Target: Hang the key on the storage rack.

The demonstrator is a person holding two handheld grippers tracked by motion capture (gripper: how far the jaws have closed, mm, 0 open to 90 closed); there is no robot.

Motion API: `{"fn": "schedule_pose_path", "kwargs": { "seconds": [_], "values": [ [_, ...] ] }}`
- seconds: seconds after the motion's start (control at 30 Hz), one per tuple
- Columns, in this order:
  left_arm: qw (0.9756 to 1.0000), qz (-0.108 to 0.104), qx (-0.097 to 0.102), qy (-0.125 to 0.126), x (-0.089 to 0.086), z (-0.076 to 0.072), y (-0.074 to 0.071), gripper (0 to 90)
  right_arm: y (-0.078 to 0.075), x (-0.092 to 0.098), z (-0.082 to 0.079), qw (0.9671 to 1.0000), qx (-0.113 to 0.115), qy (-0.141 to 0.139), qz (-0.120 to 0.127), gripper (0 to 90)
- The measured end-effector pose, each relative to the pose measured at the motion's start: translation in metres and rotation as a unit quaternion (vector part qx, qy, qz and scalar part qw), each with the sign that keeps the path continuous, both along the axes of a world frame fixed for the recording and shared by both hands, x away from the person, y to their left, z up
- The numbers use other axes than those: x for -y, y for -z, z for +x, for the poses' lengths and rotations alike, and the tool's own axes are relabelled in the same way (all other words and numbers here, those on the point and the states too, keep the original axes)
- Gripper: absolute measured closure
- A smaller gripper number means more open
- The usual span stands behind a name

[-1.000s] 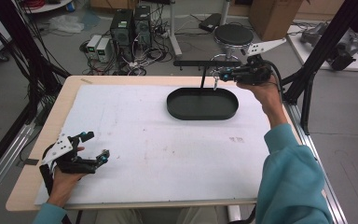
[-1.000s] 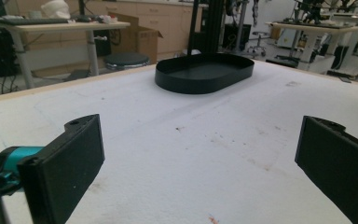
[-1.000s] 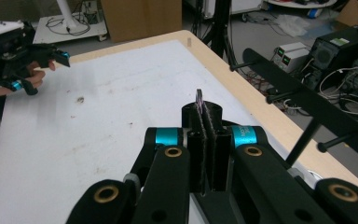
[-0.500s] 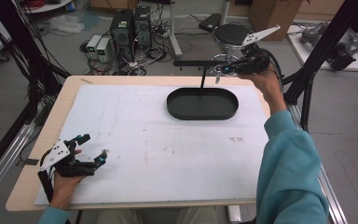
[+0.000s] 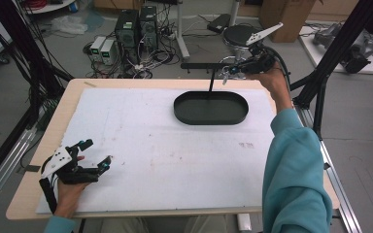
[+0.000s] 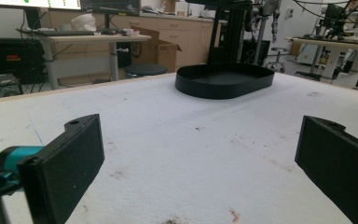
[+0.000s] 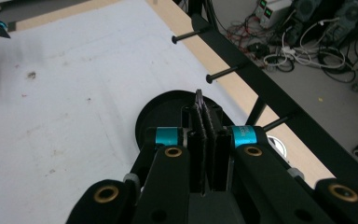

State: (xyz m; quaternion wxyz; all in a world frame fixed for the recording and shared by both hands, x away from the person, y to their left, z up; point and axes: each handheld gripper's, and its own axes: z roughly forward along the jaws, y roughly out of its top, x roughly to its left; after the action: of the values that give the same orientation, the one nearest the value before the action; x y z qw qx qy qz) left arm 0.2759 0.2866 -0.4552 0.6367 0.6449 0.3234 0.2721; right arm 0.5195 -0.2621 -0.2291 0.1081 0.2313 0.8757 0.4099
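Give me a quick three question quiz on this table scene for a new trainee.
1. True or false: the jaws of the left gripper stand open.
2. What shape is the black tray? A round, B oval, C square.
3. Fill in: the right gripper, held near the rack, has its jaws ____.
Key: 1 true; 2 B; 3 shut.
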Motion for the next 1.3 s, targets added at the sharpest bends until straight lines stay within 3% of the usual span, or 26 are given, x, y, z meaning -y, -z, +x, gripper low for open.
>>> {"fn": "schedule_pose_path", "kwargs": {
  "seconds": [0.63, 1.3],
  "values": [
    [0.9998, 0.0, 0.017, 0.001, -0.001, -0.003, 0.001, 1.7, 0.02, -0.004, 0.02, 0.9986, -0.025, 0.032, -0.033, 89.4],
    [0.9998, -0.005, 0.017, 0.001, -0.001, -0.003, 0.001, 1.7, 0.029, -0.005, 0.03, 0.9968, -0.019, 0.058, -0.053, 89.4]
  ]
}}
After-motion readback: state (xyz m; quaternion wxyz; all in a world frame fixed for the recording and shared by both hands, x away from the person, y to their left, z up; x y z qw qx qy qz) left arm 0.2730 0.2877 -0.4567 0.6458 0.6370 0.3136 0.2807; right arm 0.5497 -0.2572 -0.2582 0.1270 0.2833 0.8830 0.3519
